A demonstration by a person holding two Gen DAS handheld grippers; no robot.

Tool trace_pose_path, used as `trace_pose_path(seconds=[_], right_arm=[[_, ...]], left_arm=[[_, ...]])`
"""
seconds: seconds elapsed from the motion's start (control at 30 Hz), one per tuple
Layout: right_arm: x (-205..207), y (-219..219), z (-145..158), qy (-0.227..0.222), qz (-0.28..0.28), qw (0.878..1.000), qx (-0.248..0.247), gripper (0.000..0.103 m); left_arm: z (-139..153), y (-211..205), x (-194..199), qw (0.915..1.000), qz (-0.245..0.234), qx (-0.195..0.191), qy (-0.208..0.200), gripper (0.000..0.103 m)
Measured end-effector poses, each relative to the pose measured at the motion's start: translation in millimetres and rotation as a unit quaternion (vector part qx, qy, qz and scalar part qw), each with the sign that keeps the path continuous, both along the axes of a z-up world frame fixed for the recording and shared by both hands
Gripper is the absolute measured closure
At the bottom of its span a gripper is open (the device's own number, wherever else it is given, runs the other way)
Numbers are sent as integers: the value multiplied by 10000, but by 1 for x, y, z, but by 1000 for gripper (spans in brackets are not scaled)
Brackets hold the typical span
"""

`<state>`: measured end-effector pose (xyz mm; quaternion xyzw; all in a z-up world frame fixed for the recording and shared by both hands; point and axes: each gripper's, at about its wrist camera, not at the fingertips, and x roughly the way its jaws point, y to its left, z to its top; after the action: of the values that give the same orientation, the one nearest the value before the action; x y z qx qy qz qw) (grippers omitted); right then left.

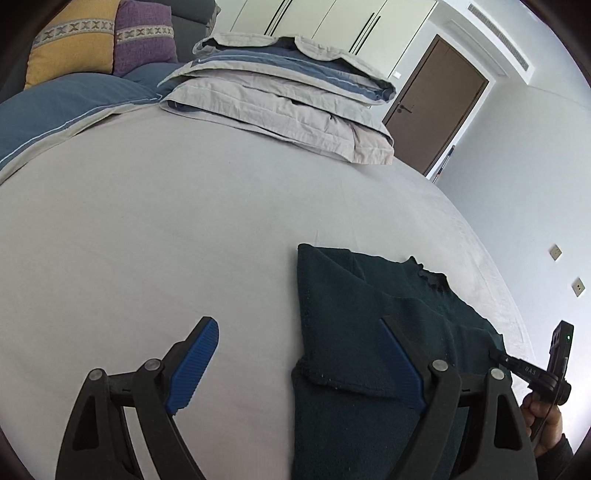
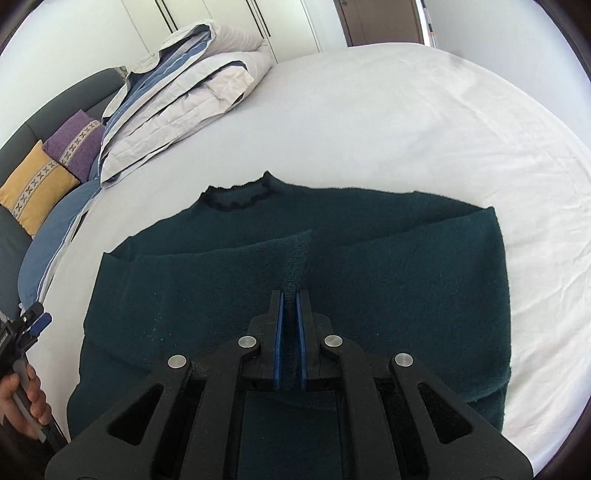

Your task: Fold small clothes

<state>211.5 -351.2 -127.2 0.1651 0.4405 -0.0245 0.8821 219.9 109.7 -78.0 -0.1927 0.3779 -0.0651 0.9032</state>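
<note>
A dark green sweater (image 2: 369,266) lay flat on the bed (image 2: 369,122), near the edge closest to the person, with its neck opening (image 2: 236,201) pointing toward the far side. Both sleeves were folded inward across the body, and their cuffs met near the middle of the garment.

The right hand-held gripper (image 2: 290,295) was closed on the sweater. A ridge of green fabric stood pinched between its two blue pads (image 2: 279,332), at the point where the folded sleeve edges met. In the left wrist view, part of this tool (image 1: 554,369) appeared at the right border, held by the person's right hand (image 1: 543,417).

The left hand-held gripper (image 1: 299,343) was open wide and held nothing. Its left finger (image 1: 195,362) was over bare sheet, and its right finger (image 1: 400,362) was over the left side of the sweater. Whether either finger touched the surface below could not be determined. In the right wrist view, this tool (image 2: 31,325) was visible at the left border, gripped by the person's left hand (image 2: 26,402).

A folded grey and blue duvet (image 1: 288,99) lay at the far side of the bed. Beside it lay a blue pillow (image 1: 55,107), a yellow cushion (image 1: 70,48) and a purple cushion (image 1: 144,37). White wardrobe doors (image 1: 332,18) and a brown door (image 1: 439,99) stood behind the bed.
</note>
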Motion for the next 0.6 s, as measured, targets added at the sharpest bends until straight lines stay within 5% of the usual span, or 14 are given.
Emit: trace_pose_path(seconds=[0.3, 0.4, 0.5, 0.57, 0.6], right_arm=[[4, -2, -30, 37, -37, 10000, -3, 97], [5, 1, -34, 28, -4, 10000, -54, 97], [5, 5, -37, 29, -34, 10000, -39, 97], [6, 7, -38, 27, -58, 10000, -22, 97], [7, 8, -37, 31, -66, 10000, -30, 97]], left_arm=[[-38, -28, 94, 9954, -232, 536, 757, 16], [-49, -37, 112, 9931, -266, 706, 902, 28], [-53, -48, 118, 9900, -279, 1058, 886, 55], [-54, -48, 119, 9898, -308, 1076, 877, 89], [-55, -45, 120, 9898, -286, 1097, 865, 91]])
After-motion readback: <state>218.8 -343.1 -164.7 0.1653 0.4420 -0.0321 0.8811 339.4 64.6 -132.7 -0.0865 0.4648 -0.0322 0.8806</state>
